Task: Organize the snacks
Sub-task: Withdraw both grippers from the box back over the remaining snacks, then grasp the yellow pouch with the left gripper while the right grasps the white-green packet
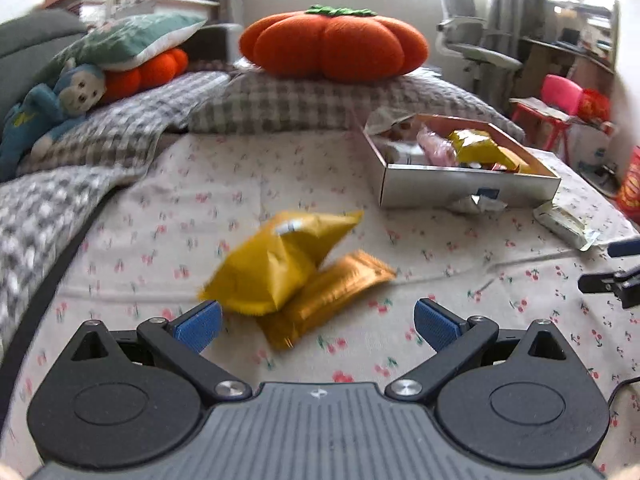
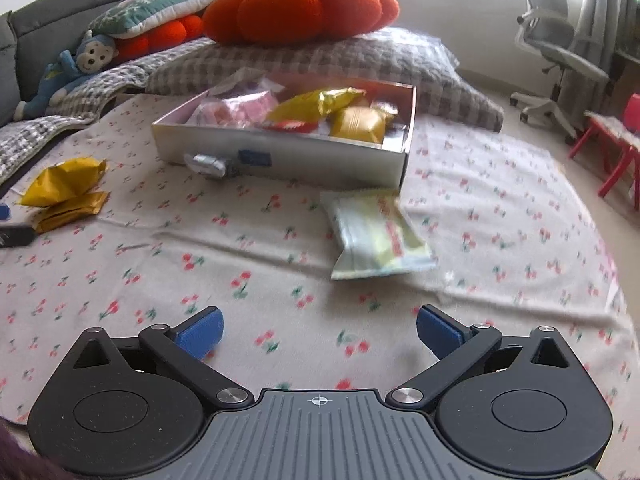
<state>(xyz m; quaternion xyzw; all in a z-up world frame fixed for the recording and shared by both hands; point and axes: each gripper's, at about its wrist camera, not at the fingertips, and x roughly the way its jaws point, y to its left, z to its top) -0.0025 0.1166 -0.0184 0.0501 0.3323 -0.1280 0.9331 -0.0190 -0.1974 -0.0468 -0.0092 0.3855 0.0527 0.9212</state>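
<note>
A yellow snack bag (image 1: 276, 260) lies on a gold packet (image 1: 332, 296) on the cherry-print sheet, just ahead of my open, empty left gripper (image 1: 318, 326). Both also show in the right wrist view, the bag (image 2: 64, 182) and the packet (image 2: 68, 210) at far left. A silver box (image 1: 464, 184) holding several snacks stands further right; it also shows in the right wrist view (image 2: 288, 156). A pale green-and-white packet (image 2: 376, 236) lies ahead of my open, empty right gripper (image 2: 320, 334). A small silver wrapper (image 2: 208, 166) leans on the box front.
A checked pillow (image 1: 320, 104) with an orange pumpkin cushion (image 1: 332, 44) sits behind the box. A blue monkey plush (image 1: 52, 104) and checked blanket (image 1: 52, 200) lie left. An office chair (image 2: 560, 52) and red chair (image 2: 616, 152) stand right of the bed.
</note>
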